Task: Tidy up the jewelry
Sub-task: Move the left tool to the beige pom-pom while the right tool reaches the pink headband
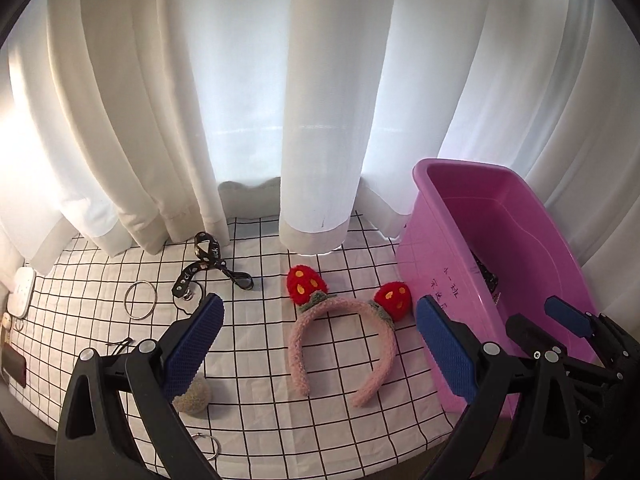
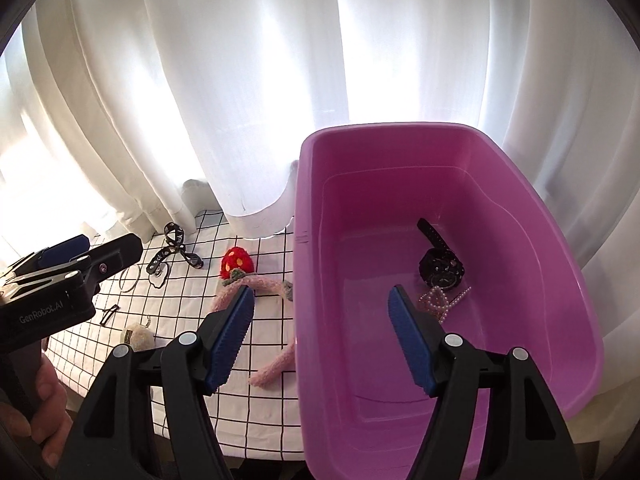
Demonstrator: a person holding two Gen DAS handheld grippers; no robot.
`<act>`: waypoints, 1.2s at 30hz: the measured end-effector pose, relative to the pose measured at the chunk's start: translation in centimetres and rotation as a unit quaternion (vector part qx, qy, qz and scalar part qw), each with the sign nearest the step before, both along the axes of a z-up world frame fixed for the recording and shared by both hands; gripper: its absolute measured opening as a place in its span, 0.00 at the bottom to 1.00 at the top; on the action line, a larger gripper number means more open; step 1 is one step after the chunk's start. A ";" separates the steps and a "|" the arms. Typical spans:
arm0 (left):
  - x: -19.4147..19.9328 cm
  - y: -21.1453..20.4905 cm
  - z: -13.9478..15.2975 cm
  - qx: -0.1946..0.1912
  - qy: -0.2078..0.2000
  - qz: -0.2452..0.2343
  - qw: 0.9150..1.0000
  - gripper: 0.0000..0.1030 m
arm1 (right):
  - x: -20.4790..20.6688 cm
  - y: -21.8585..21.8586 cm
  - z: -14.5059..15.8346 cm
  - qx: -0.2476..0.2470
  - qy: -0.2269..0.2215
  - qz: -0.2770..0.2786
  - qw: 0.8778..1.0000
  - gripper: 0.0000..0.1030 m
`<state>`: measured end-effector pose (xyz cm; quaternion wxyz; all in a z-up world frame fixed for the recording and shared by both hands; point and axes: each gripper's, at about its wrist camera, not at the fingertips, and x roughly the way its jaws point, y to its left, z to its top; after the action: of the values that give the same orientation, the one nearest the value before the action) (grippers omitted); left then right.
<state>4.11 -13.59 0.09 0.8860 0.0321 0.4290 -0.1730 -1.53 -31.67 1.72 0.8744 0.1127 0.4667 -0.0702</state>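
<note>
A pink fuzzy headband [image 1: 340,344] with two red strawberry ears lies on the checked cloth, left of a purple tub [image 1: 448,264]. My left gripper [image 1: 320,352] is open and empty, its jaws wide on either side of the headband and above it. My right gripper [image 2: 320,336] is open and empty, straddling the near left wall of the tub [image 2: 312,264]. A black watch [image 2: 440,268] and a pearl string [image 2: 440,300] lie in the tub. The headband also shows in the right wrist view [image 2: 256,284].
On the cloth to the left lie a black studded strap [image 1: 204,264], a metal bangle [image 1: 140,300], a beige pom-pom [image 1: 192,396], a small ring [image 1: 208,444] and a black hair clip [image 1: 120,346]. White curtains [image 1: 304,100] hang behind. A white device [image 1: 20,292] sits at the far left.
</note>
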 end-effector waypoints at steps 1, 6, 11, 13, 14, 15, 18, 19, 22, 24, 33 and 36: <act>0.1 1.3 -0.1 -0.002 0.003 0.009 1.000 0.92 | 0.2 0.7 0.2 0.001 -0.002 0.007 1.000 0.65; 0.7 7.8 -0.2 -0.001 0.000 0.051 0.999 0.92 | 1.1 4.4 1.1 0.002 -0.018 0.045 0.999 0.65; 1.2 15.0 -0.6 0.002 0.005 0.116 0.993 0.93 | 1.9 7.8 0.9 0.008 -0.021 0.085 0.996 0.67; 1.1 17.5 -1.3 0.007 0.011 0.140 0.990 0.93 | 2.2 8.9 0.6 0.013 -0.017 0.097 0.995 0.67; 1.0 18.6 -1.7 0.011 0.013 0.152 0.988 0.93 | 2.4 9.3 0.4 0.016 -0.015 0.102 0.995 0.67; 0.8 19.7 -2.1 0.016 0.014 0.165 0.986 0.93 | 2.4 10.0 0.2 0.019 -0.014 0.108 0.994 0.67; 0.4 21.9 -3.5 0.020 0.024 0.188 0.982 0.93 | 2.6 11.4 -0.9 0.030 -0.002 0.121 0.992 0.67; 0.2 22.5 -4.1 0.020 0.031 0.193 0.981 0.93 | 2.8 11.7 -1.5 0.033 0.004 0.123 0.992 0.67; -0.5 23.3 -6.0 0.019 0.049 0.196 0.979 0.93 | 2.7 12.3 -3.0 0.041 0.018 0.119 0.992 0.67; -0.8 23.2 -7.4 0.018 0.061 0.191 0.979 0.93 | 2.7 12.6 -4.4 0.041 0.032 0.114 0.992 0.67; -1.3 21.2 -13.5 0.018 0.115 0.159 0.980 0.93 | 2.7 12.3 -9.9 0.043 0.093 0.086 0.991 0.67; -0.9 20.8 -15.0 0.021 0.125 0.153 0.980 0.93 | 3.1 12.1 -11.3 0.048 0.101 0.078 0.991 0.67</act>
<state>3.18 7.24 -14.93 0.8403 -0.0369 0.5400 -0.0291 1.54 -19.55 -9.59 0.8191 0.1103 0.5628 0.0097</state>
